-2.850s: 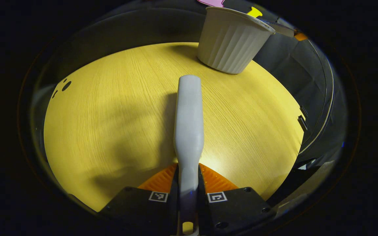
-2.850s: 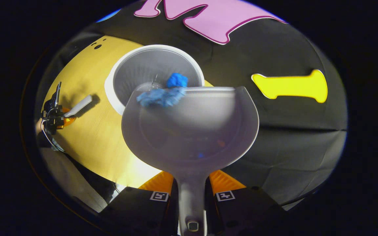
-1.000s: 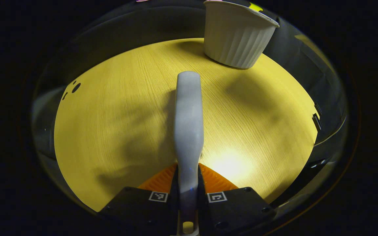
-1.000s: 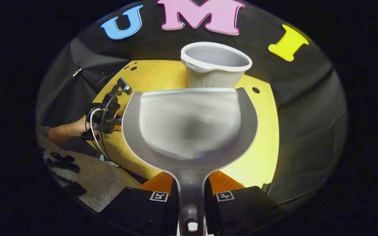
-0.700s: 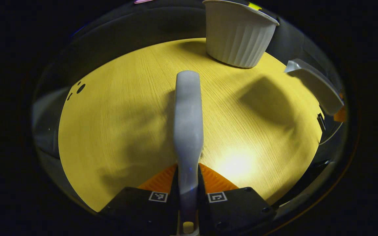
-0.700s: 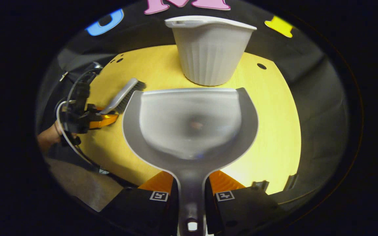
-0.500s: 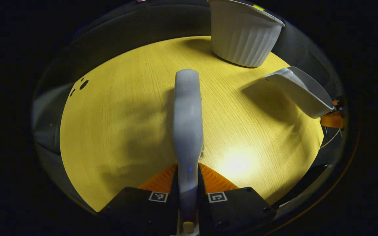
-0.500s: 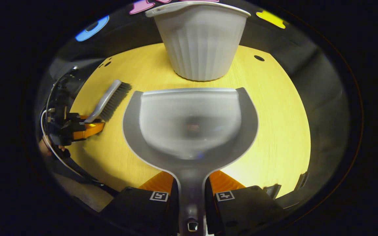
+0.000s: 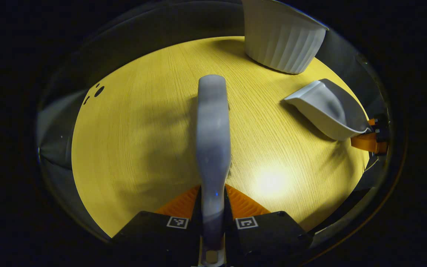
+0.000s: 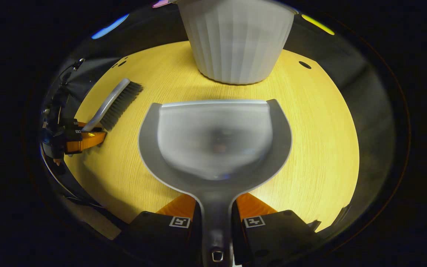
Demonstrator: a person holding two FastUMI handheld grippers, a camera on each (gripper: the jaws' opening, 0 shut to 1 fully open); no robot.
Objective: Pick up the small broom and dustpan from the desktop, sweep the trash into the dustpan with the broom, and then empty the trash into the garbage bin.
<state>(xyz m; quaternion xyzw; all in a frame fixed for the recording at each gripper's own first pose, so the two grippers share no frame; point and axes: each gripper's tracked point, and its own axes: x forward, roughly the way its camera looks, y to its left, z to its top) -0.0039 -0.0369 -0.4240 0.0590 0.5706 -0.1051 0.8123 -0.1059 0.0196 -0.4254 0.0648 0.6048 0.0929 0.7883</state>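
Observation:
My left gripper (image 9: 212, 202) is shut on the handle of the small grey broom (image 9: 212, 129), which runs forward over the yellow wooden desktop (image 9: 143, 129). In the right gripper view the same broom (image 10: 115, 104) lies low over the desk at the left with its dark bristles down, held by the left gripper (image 10: 82, 140). My right gripper (image 10: 215, 211) is shut on the handle of the grey dustpan (image 10: 215, 144), whose scoop looks bare inside. The dustpan (image 9: 326, 109) also appears at the right of the left gripper view, low over the desk. The white ribbed garbage bin (image 10: 235, 40) stands just beyond the dustpan's lip.
The bin (image 9: 282, 37) stands at the far right of the round desktop in the left gripper view. Small dark holes (image 9: 98, 90) mark the desk's far left part, and one hole (image 10: 304, 65) lies right of the bin. Black cloth walls ring the desk.
The blue trash that lay on the dustpan's lip over the bin is gone from the pan. The dustpan has come down from above the bin to low over the desk.

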